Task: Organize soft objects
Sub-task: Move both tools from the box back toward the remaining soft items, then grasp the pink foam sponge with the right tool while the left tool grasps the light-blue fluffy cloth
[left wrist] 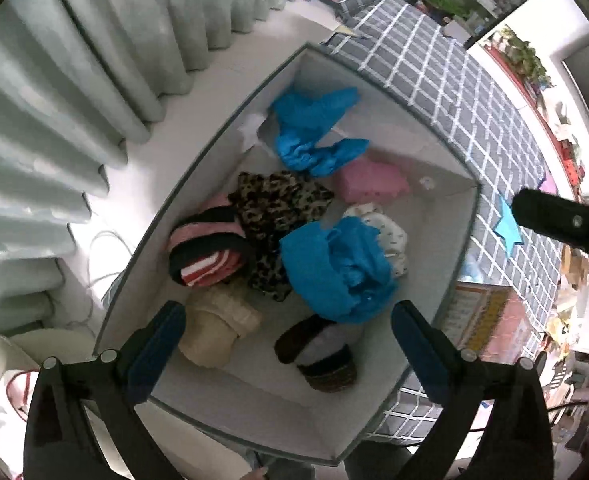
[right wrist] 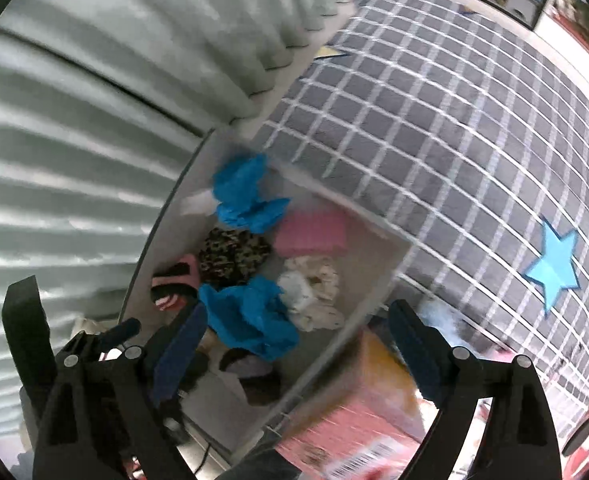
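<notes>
Grey storage bin (left wrist: 198,184) of soft items beside a checked bed (left wrist: 454,92), both grippers over it.

Bed at 1 o'clock of the bin, curtain (left wrist: 74,80) at 10 o'clock. In the bin: blue cloth (left wrist: 334,268) at centre, second blue cloth (left wrist: 310,128) at 12 o'clock, leopard-print fabric (left wrist: 278,208) between them, pink folded piece (left wrist: 370,180) at 2 o'clock, striped sock roll (left wrist: 210,252) at 9 o'clock, cream roll (left wrist: 214,328) at 7 o'clock. Left gripper (left wrist: 288,352) and right gripper (right wrist: 298,356): jaws wide apart, nothing between them.
</notes>
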`<state>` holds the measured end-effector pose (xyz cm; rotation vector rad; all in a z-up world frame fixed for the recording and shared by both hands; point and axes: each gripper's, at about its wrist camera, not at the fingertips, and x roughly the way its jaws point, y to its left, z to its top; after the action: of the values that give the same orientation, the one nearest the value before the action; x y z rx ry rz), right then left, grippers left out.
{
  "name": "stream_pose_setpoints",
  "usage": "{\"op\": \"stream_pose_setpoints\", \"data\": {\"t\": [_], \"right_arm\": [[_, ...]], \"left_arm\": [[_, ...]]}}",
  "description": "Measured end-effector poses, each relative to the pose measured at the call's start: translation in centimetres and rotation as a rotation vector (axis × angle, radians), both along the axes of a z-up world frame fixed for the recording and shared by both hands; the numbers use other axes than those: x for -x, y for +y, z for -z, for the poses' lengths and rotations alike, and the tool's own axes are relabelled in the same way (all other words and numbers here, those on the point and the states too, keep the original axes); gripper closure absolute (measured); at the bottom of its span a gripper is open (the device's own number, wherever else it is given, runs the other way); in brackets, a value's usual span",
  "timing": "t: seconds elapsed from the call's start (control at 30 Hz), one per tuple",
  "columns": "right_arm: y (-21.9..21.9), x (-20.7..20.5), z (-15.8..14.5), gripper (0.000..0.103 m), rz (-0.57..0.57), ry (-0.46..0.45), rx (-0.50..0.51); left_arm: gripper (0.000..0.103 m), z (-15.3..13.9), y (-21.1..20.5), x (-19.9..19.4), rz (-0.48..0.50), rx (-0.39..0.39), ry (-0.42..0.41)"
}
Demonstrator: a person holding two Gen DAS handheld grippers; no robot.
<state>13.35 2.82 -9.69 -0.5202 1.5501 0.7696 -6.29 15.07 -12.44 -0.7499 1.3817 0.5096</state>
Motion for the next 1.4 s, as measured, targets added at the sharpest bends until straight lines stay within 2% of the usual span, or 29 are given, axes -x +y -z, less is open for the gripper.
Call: {"op": "stream_pose_setpoints", "data": {"t": [0.17, 0.33, 0.67, 0.83, 0.97, 1.13, 1.17, 1.2, 1.3, 1.4], "right_arm": [[-4.8, -3.8, -0.4, 0.01, 0.091, -0.041, 0.048], [-10.8, -6.9, 1.6, 0.01, 0.212, -0.034, 0.133], [-20.5, -9.3, 6.8, 0.01, 0.394, 0.004, 0.266], [-23.9, -9.3, 8.4, 0.01, 0.389, 0.014, 0.347], [-24.7, -8.4, 10.4, 0.01, 0.347, 0.131, 0.344], [-23.4, -7.9, 12.3, 0.01, 0.313, 0.165, 0.32], [-23.1, -7.9, 12.7, 0.005, 0.306, 0.174, 0.315], [-22.7, -7.9, 13.1, 0.001, 0.296, 0.164, 0.321], [-21.6, -8.3, 12.9, 0.001, 0.265, 0.062, 0.328], [-22.4, -10.7, 11.8, 0.001, 0.333, -0.026, 0.313]], "left_arm": [[0.0, -1.9, -1.4, -1.7, 0.049, -0.005, -0.022], [0.0, -3.0, -3.5, -4.3, 0.122, -0.014, -0.03], [0.0, -5.2, -7.5, -9.0, 0.241, -0.039, -0.03], [0.0, -5.3, -9.4, -11.2, 0.281, -0.047, -0.019], [0.0, -5.3, -10.9, -12.5, 0.312, -0.052, -0.009], [0.0, -5.0, -12.3, -13.6, 0.334, -0.058, 0.014], [0.0, -5.0, -12.5, -13.8, 0.338, -0.06, 0.019], [0.0, -5.0, -12.8, -13.9, 0.341, -0.062, 0.024], [0.0, -4.9, -13.4, -14.2, 0.352, -0.065, 0.036], [0.0, -4.7, -13.8, -14.4, 0.36, -0.066, 0.046]]}}
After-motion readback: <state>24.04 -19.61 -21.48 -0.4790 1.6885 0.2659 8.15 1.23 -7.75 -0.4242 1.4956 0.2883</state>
